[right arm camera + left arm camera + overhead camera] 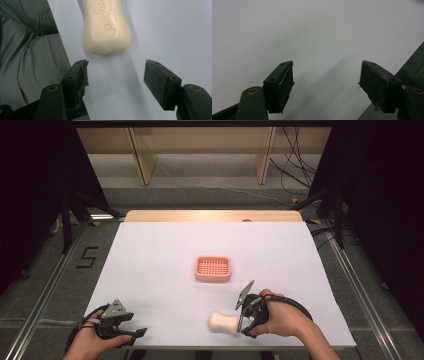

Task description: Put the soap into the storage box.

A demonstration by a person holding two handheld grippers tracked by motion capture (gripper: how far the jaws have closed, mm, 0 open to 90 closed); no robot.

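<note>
We are at the beginning: the soap bar [224, 322] lies on the white table [150, 270] at lower centre, not yet gripped. Our right tongs [242, 320] stand apart just beside it; the left tongs [140, 333] are apart too. The pink dish [213, 269] at centre waits empty.

Cream soap bar [106, 26] lies flat near the table's front edge, lettering apparently up.

Smooth, waxy soap bar [106, 27]; ridged plastic soap dish [213, 268]; matt white table [165, 250].
</note>
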